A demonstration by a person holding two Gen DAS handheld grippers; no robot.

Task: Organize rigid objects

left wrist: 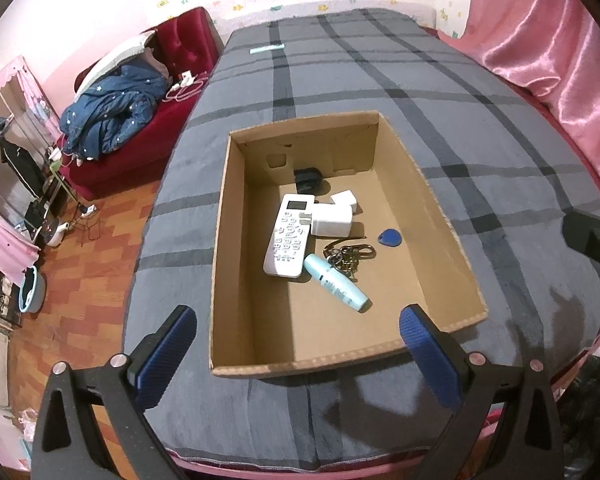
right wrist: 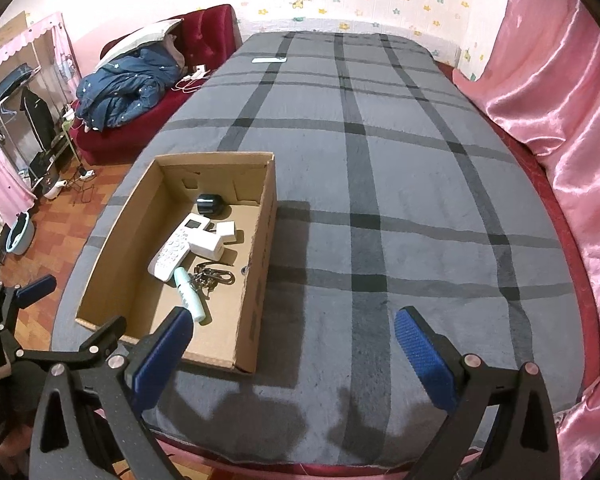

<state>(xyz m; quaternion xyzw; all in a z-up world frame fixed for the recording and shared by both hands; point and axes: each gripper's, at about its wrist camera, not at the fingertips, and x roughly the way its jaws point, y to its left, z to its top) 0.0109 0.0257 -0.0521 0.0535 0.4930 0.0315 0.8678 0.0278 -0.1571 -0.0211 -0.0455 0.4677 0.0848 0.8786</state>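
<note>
Box sits on the grey plaid blanket near the bed's front-left corner, open top, long axis running away from the cameras. Its left wall runs close to the blanket's left edge, with wood floor below; its front wall stops short of the blanket's front edge.

Contents are bunched mid-box:
- white remote, lying flat, angled
- white charger block touching the remote's right side, smaller white cube just behind it
- black object near the far wall (too dark to identify)
- keys on a clip, blue tag just to their right
- pale teal tube lying diagonally, nearest the front

Front third of the box floor is bare, as is the strip along the right wall.

Left gripper hovers over the front wall, jaws spread wide, holding nothing. Right gripper hangs over the blanket at the box's front-right corner, jaws likewise released and empty; its left finger overlaps the box's front corner in the right wrist view.

Right of the box the blanket is open all the way to the pink satin cover. One pale teal strip lies far back on the blanket, well apart from the box.
</note>
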